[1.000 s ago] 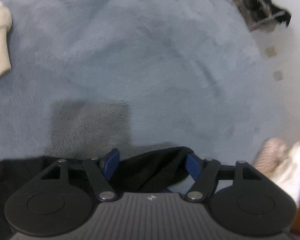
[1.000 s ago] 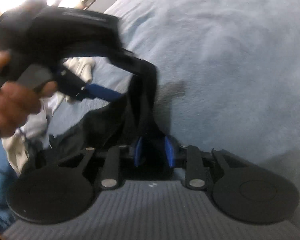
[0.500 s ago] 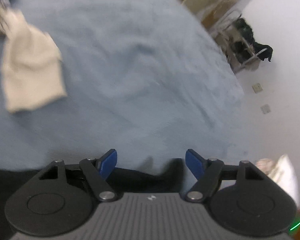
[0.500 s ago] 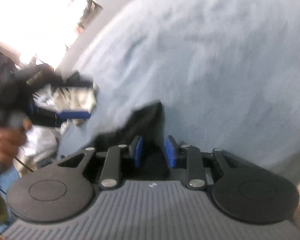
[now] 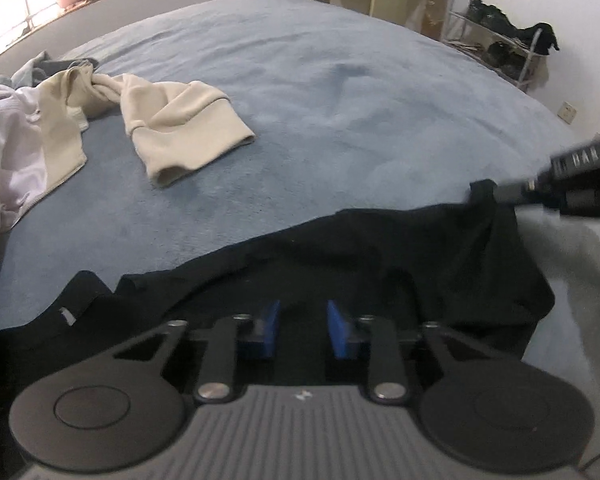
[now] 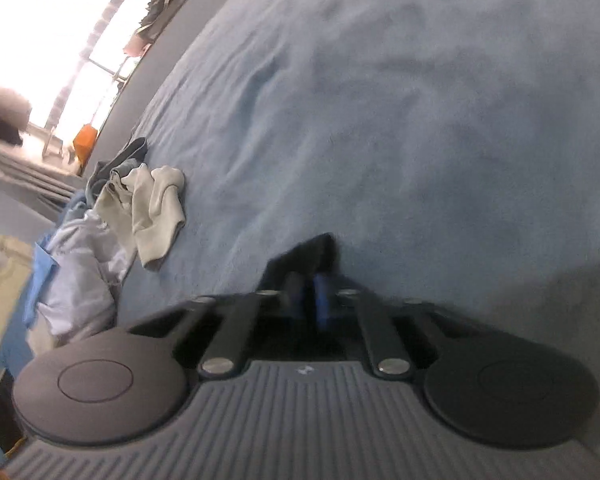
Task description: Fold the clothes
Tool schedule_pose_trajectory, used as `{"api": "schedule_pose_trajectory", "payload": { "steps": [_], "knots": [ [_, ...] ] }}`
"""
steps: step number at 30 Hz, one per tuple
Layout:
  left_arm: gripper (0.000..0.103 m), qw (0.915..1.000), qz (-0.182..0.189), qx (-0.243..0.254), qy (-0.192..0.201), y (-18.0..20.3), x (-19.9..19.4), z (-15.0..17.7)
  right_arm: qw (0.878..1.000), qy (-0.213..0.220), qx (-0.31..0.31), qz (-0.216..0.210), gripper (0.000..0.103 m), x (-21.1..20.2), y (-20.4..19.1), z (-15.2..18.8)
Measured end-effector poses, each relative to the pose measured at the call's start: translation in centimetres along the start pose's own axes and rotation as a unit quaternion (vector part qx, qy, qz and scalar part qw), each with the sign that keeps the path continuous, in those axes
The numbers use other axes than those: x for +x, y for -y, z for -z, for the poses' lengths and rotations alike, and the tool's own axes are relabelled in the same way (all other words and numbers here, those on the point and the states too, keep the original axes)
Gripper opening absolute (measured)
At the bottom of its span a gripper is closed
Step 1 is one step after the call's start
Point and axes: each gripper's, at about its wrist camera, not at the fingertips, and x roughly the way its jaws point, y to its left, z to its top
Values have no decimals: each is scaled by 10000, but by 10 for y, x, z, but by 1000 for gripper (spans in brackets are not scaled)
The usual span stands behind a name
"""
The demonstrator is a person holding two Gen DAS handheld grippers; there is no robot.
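Jaws of the left gripper (image 5: 302,330) are closing, its blue pads (image 5: 269,334) standing a narrow way apart over the black garment (image 5: 340,256); dark cloth lies in the gap between them, though whether the pads press on it yet cannot be told. Those of the right gripper (image 6: 307,298) are drawn fully together on a corner of the same black cloth (image 6: 300,256), which pokes up in a small peak just past the fingertips.

From the left wrist view, the garment stretches in a dark band across the near edge of the blue bed cover (image 5: 340,92), its top hem running from the lower left up to the right, where the right gripper (image 5: 500,192) pinches the far corner. A small white tag (image 5: 66,315) shows on the cloth at the lower left.

Farther up the bed lies a cream garment (image 5: 180,132), crumpled and unfolded, well apart from the black one. Beside it at the left edge is a heap of white and pale clothes (image 5: 4,152). A window (image 6: 56,40) glows brightly behind that pile in the right wrist view, and a rack with dark things (image 5: 500,40) stands against the wall beyond the bed.
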Motion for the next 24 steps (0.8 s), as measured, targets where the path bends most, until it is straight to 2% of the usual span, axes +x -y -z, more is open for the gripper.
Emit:
{"api": "schedule_pose_trajectory", "payload": {
  "steps": [3, 5, 6, 10, 12, 14, 16, 19, 20, 21, 22, 24],
  "knots": [
    [26, 9996, -248, -4, -106, -2, 15, 8, 9990, 408, -100, 165, 1, -1, 3, -10],
    [26, 9996, -254, -91, -77, -4, 18, 11, 9978, 605, -123, 233, 1, 3, 7, -18],
    [27, 9996, -263, -117, -67, -5, 19, 12, 9971, 621, -198, 381, 1, 5, 7, -21],
    [27, 9996, -222, -134, 114, -3, 15, 8, 9991, 390, -122, 69, 5, -9, 5, -17],
    [29, 9996, -157, -95, 220, 0, 14, 5, 9995, 238, -188, -79, 13, -20, 0, -7],
    [32, 9996, -107, -8, 270, 4, 16, 0, 9997, 51, -142, -180, 38, -24, -1, 5],
    [32, 9994, -71, 80, 342, 9, 20, -4, 9999, -72, -107, -109, 44, -19, 2, 10],
    [32, 9987, 2, 184, 466, 19, 27, -10, 10000, -82, 6, -4, 44, 0, 8, 7],
    [32, 9988, 4, 181, 463, 21, 31, -12, 9998, -151, 62, -103, 39, 9, 10, 5],
    [32, 9989, -26, 147, 442, 22, 37, -14, 9999, -133, 27, -103, 30, 11, 11, 3],
    [32, 9990, -78, 105, 426, 23, 41, -16, 9999, -93, -28, -74, 0, 12, 10, 1],
    [33, 9988, -264, -8, 411, 21, 47, -19, 9999, 74, -74, -78, 1, 9, 9, -4]
  ]
}}
